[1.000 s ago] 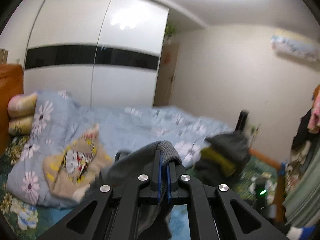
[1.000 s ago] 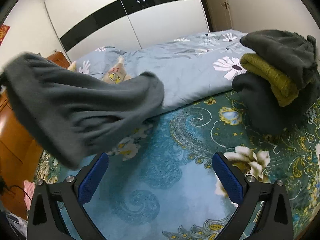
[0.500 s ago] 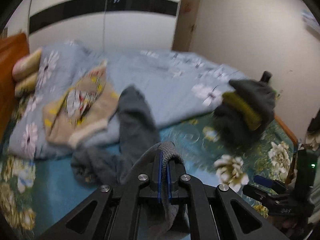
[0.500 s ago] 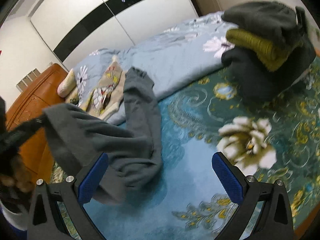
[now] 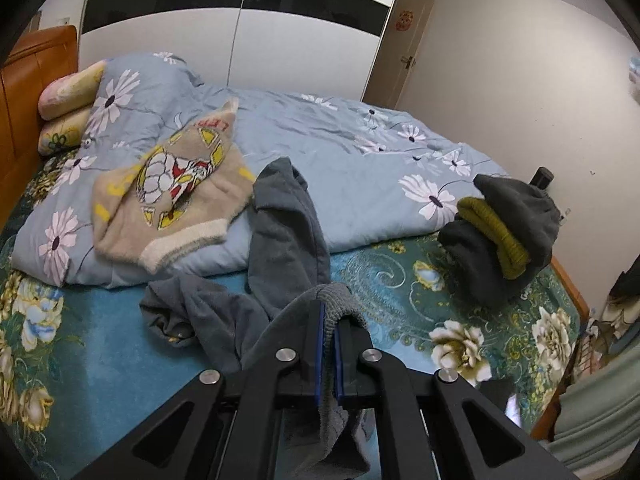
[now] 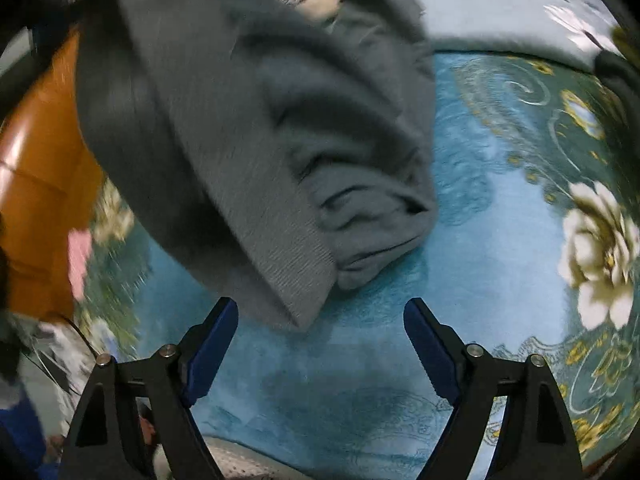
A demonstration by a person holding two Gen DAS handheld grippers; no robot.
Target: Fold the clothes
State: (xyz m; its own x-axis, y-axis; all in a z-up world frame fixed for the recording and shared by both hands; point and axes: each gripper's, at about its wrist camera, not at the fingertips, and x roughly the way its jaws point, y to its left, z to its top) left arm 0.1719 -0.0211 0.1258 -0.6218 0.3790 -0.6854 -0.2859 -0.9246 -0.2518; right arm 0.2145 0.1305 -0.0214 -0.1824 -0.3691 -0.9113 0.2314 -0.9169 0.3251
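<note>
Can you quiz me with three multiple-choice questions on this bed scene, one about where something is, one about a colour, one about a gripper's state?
1. Where does the beige cartoon sweater lie?
A. on the light blue floral quilt
B. on the folded pile
C. in the right gripper

2. What colour is the knit piece tucked in the folded pile?
A. red
B. olive yellow
C. white

3. How is the left gripper?
A. wide open
B. out of view
C. shut on the grey garment

Answers: 1 A, the sweater is spread on the quilt beside the pillows. 2 B, a yellow-green band shows between dark grey layers. 3 C, the blue pads pinch grey ribbed cloth, while the right gripper is open and empty.
</note>
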